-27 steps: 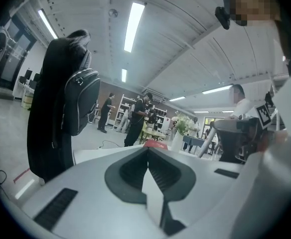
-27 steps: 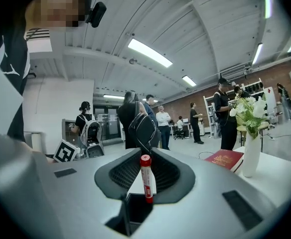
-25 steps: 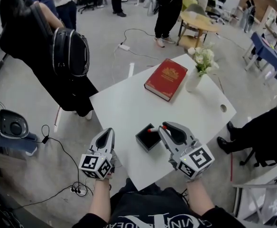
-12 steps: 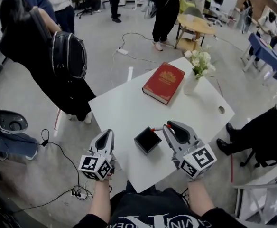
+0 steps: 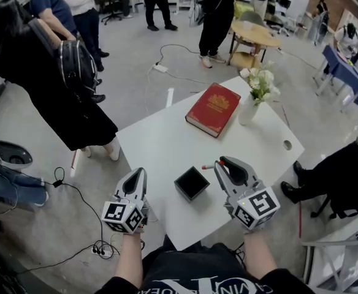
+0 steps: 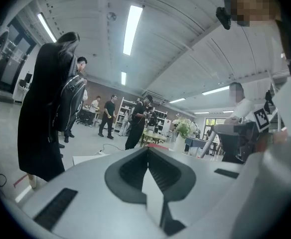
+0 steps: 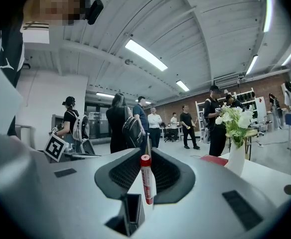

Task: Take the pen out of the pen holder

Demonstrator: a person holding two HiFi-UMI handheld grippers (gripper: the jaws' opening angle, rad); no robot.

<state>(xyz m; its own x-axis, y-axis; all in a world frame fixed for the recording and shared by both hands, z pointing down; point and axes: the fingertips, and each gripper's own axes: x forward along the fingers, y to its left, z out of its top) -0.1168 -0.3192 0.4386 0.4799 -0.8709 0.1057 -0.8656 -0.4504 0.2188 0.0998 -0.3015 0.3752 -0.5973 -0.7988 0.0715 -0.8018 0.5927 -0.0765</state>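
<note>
A square black pen holder [image 5: 191, 184] stands near the front edge of the white table [image 5: 160, 143]. Just right of it, my right gripper [image 5: 219, 163] is shut on a red-and-white pen [image 5: 208, 166], which is clear of the holder and pokes out to the left. In the right gripper view the pen [image 7: 146, 180] stands upright between the dark pads, red cap on top, at the right gripper [image 7: 146, 152]. My left gripper [image 5: 141, 171] hovers off the table's left edge, shut with nothing in it; its pads meet at the tips in the left gripper view [image 6: 148, 150].
A red book [image 5: 213, 108] lies at the table's far side, next to a white vase of flowers [image 5: 251, 105]. A cable hole [image 5: 287, 144] is near the right edge. People stand on the floor beyond, one close on the left [image 5: 56, 84]; another sits at the right [image 5: 344, 170].
The right gripper has drawn the pen up out of the holder and shifted a little to the right with it. The left gripper has stayed put.
</note>
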